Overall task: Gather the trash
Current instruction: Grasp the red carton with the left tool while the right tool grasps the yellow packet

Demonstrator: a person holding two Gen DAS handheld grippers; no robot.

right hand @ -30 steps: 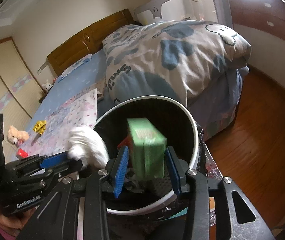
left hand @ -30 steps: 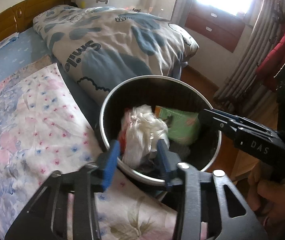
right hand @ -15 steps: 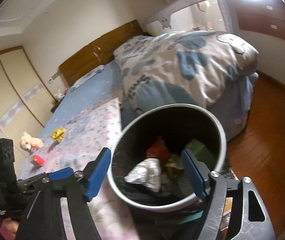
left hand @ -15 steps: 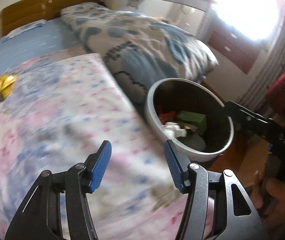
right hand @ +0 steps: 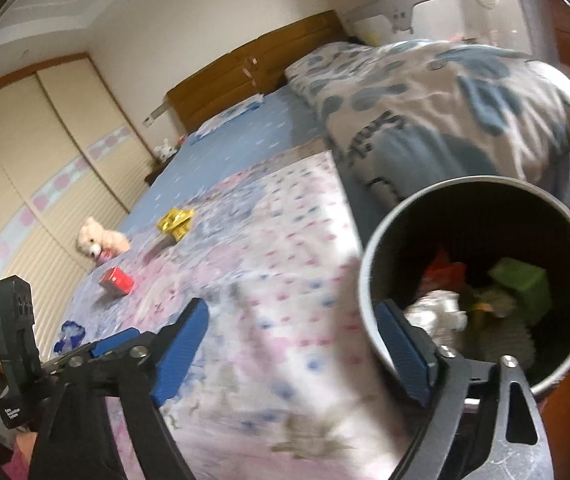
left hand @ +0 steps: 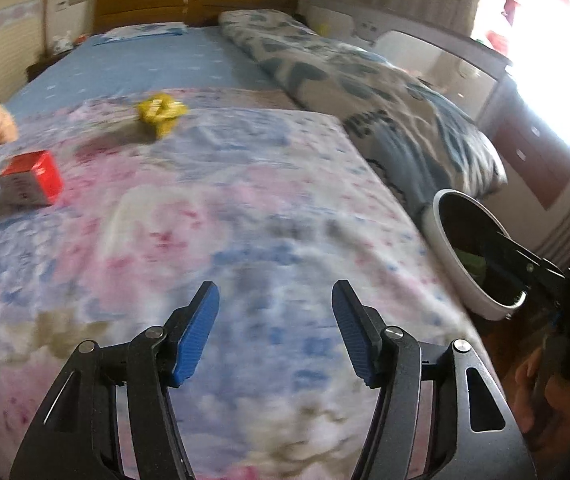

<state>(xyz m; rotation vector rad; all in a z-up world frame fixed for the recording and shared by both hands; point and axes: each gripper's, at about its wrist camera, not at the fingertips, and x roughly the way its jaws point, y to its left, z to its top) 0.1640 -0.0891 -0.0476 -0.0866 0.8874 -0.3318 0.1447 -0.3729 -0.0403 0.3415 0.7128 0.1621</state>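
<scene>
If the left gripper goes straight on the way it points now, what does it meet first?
Most likely the flowered bedspread: the open, empty left gripper points down at bare cloth. The red box and yellow wrapper lie farther off to the left.

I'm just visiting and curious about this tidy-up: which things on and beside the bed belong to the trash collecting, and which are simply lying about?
Part of the job:
- trash bin, already holding rubbish
- yellow wrapper on the bed
- red box on the bed
- left gripper and right gripper, both open and empty

Probably just lying about:
- teddy bear
- patterned duvet
- floral blanket
</scene>
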